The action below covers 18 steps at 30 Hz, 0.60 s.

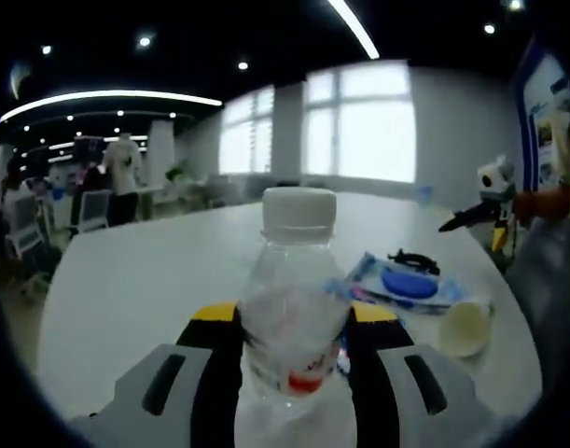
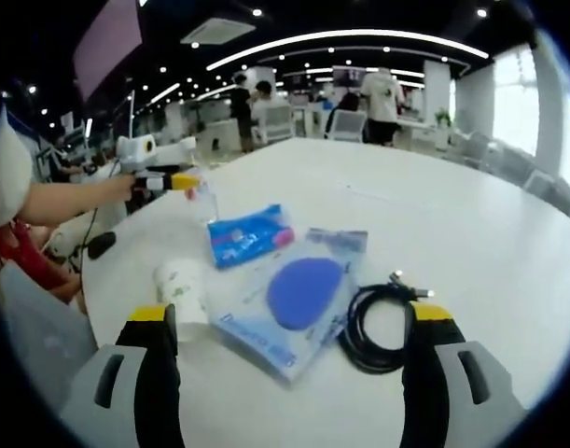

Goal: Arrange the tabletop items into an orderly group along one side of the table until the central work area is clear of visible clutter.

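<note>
- Left gripper [image 1: 292, 347]: jaws pinch the clear water bottle [image 1: 292, 308] upright over the white table [image 1: 154, 280]; keep it vertical; set it beside the blue-disc packet [image 1: 406, 283].
- Right gripper [image 2: 289, 359]: jaws spread, holding nothing, just short of that packet and the black cable [image 2: 378, 327].

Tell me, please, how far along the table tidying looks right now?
Early on. In hand: the left gripper is shut on the water bottle. Left: the blue packet, clear pouch, paper cup and black cable lie loose before the open right gripper.
</note>
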Tool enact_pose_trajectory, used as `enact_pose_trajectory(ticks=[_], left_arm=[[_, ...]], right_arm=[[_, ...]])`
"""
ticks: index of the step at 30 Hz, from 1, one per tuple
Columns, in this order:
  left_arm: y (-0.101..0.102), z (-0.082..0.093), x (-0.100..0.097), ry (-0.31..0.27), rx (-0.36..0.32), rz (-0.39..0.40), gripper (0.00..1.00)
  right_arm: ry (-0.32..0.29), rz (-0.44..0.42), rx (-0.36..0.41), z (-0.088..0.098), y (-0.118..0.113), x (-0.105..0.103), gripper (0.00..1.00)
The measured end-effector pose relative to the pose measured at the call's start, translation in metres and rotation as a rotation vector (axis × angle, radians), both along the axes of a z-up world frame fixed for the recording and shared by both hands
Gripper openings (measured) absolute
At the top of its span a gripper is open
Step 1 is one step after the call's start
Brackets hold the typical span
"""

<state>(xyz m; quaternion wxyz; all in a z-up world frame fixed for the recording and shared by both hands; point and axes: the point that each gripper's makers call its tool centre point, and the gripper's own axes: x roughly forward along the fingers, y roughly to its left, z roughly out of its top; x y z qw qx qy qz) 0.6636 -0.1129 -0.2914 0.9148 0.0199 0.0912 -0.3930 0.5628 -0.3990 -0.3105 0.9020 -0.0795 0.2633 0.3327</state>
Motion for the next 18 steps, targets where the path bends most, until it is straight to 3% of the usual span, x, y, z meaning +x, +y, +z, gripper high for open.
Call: enact_pose_trajectory(ticks=[18], left_arm=[[-0.0028,0.0023,-0.0003,0.005,-0.006,0.040,0.43]], right_arm=[[0.015,0.002,-0.009,-0.0048,0.0003,-0.0022,1.00]])
